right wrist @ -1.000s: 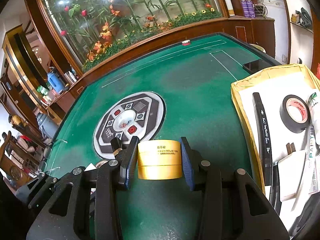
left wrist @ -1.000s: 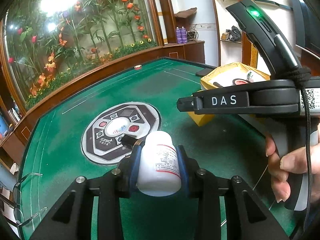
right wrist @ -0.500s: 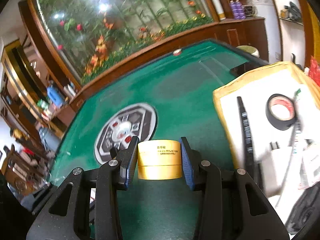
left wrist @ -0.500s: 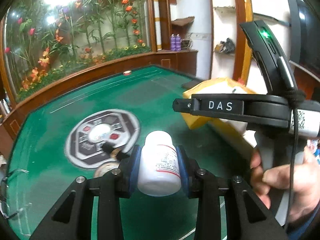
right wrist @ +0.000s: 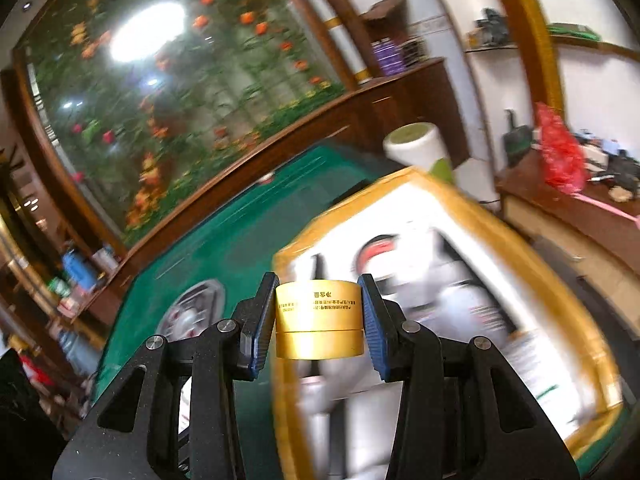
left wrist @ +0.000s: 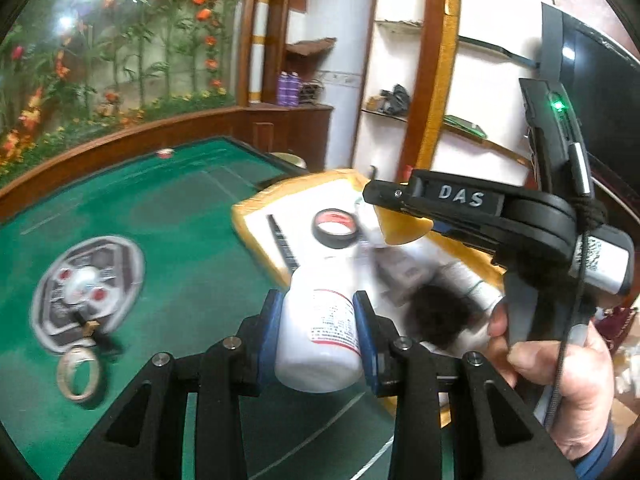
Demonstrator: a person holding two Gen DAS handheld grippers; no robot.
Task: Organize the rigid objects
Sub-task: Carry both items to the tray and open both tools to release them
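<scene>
My left gripper (left wrist: 318,330) is shut on a white pill bottle (left wrist: 318,332) with a red-trimmed label, held above the green table at the near edge of the yellow-rimmed tray (left wrist: 256,210). My right gripper (right wrist: 320,316) is shut on a roll of yellow tape (right wrist: 319,318), held over the same tray (right wrist: 452,196), which appears blurred. In the left wrist view the right gripper's body (left wrist: 480,212) and the hand holding it (left wrist: 560,384) fill the right side above the tray. A black tape roll (left wrist: 335,227) and a black marker (left wrist: 283,242) lie in the tray.
A round control panel (left wrist: 86,280) sits in the green table's middle, with a pale tape roll (left wrist: 78,374) and a small dark object (left wrist: 94,328) beside it. A wooden rail (left wrist: 120,148) borders the table. Shelves and a cabinet (right wrist: 560,208) stand to the right.
Both grippers have swung to the right with their loads, from over the green felt near the control panel to the tray. The right gripper has also rolled, tilting its view.
</scene>
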